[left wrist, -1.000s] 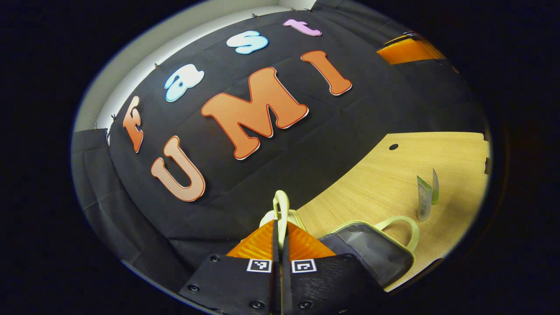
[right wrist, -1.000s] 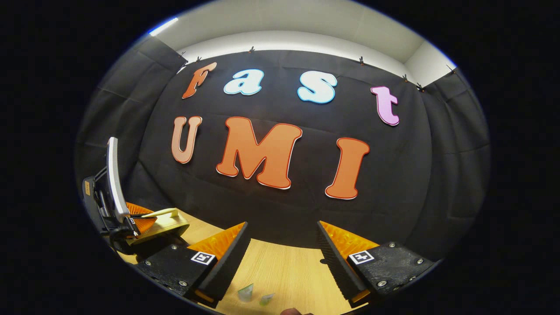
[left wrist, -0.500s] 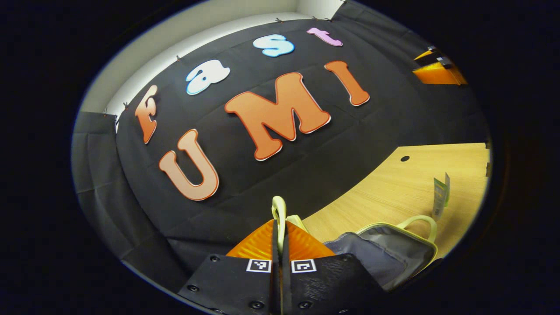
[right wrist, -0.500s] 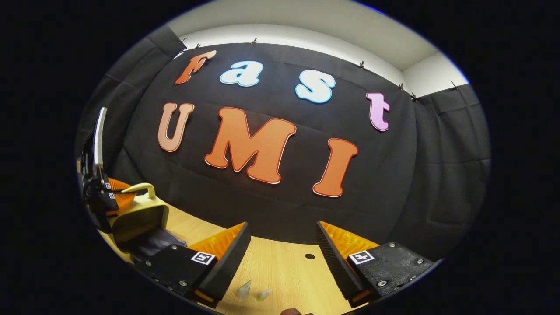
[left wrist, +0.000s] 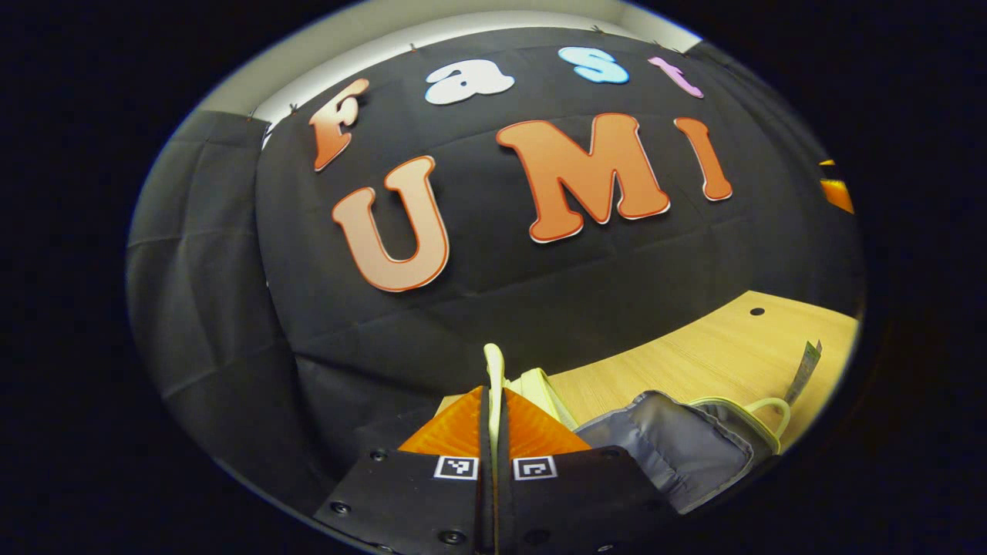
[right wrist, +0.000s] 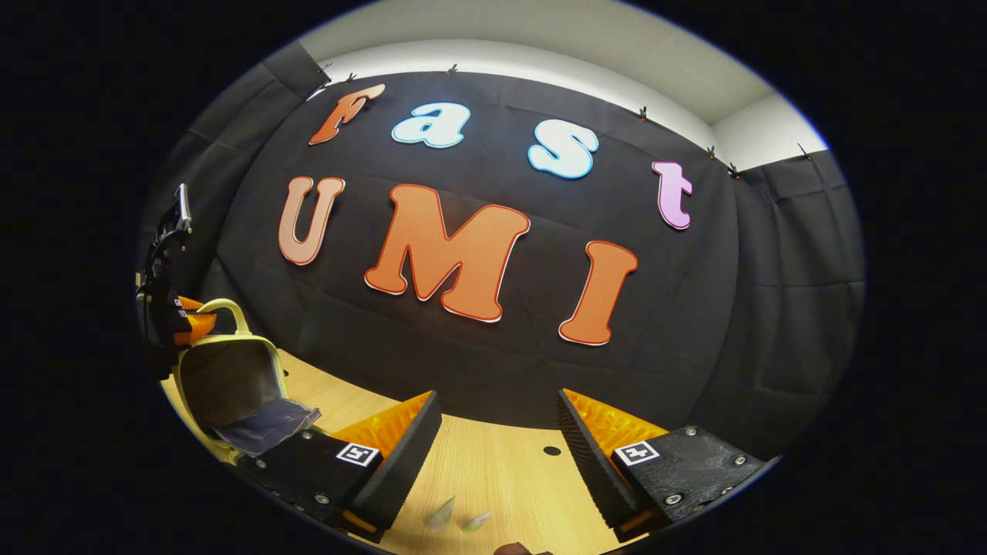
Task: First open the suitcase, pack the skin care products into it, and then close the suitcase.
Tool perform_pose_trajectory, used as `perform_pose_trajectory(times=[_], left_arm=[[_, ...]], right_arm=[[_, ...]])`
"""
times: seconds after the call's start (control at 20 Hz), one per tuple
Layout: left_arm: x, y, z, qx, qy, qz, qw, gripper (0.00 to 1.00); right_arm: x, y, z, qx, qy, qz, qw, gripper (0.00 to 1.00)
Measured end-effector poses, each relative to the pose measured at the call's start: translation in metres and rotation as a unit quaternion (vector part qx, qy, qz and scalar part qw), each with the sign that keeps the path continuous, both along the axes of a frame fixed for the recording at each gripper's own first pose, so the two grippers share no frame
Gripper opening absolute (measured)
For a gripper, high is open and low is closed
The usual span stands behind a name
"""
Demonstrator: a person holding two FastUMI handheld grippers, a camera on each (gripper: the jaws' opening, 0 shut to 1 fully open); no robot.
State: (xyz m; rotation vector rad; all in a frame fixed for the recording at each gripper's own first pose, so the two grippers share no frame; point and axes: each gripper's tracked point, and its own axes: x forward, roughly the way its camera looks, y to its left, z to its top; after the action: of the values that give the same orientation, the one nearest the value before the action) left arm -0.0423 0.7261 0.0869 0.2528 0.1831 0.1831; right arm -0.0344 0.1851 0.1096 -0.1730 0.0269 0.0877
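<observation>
My left gripper (left wrist: 493, 395) is shut on the pale yellow handle (left wrist: 493, 368) of the suitcase lid. Right of my fingers lies the open lower half of the suitcase (left wrist: 678, 447), with grey lining and its own handle (left wrist: 765, 410). In the right gripper view the lid (right wrist: 227, 378) stands raised, its grey inside facing me, with the left gripper (right wrist: 166, 316) on its handle (right wrist: 220, 307). My right gripper (right wrist: 500, 416) hangs open over the table, nothing between its fingers. Two skin care tubes (right wrist: 446, 515) show low between them. One tube (left wrist: 802, 374) stands beyond the suitcase.
The wooden table (right wrist: 501, 478) has a small dark hole (right wrist: 552, 450) near the black cloth wall behind it. Part of the right gripper (left wrist: 837, 191) shows at the far right edge of the left gripper view.
The left gripper has swung the lid up by its handle, from low to nearly upright. The right gripper has stayed open in almost the same place.
</observation>
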Motion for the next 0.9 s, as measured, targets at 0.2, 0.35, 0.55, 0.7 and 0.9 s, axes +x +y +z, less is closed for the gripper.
perform_pose_trajectory(times=[0.2, 0.35, 0.55, 0.7, 0.9], left_arm=[[-0.008, 0.052, -0.029, -0.028, 0.027, 0.040, 0.998, 0.02], [-0.016, 0.102, -0.068, -0.032, 0.069, 0.081, 0.994, 0.02], [-0.026, 0.143, -0.126, -0.035, 0.128, 0.107, 0.985, 0.02], [-0.044, 0.176, -0.165, -0.021, 0.162, 0.163, 0.973, 0.07], [-0.034, 0.154, -0.166, 0.002, 0.153, 0.133, 0.979, 0.16]], right_arm=[[0.000, 0.001, -0.001, -0.001, 0.001, 0.007, 1.000, 0.95], [-0.001, 0.005, -0.005, 0.002, 0.010, 0.013, 1.000, 0.95], [-0.002, 0.007, -0.008, -0.003, 0.014, 0.017, 1.000, 0.95], [-0.003, 0.009, -0.017, -0.006, 0.023, 0.013, 1.000, 0.95], [-0.005, 0.020, -0.040, 0.004, 0.054, 0.011, 0.998, 0.95]])
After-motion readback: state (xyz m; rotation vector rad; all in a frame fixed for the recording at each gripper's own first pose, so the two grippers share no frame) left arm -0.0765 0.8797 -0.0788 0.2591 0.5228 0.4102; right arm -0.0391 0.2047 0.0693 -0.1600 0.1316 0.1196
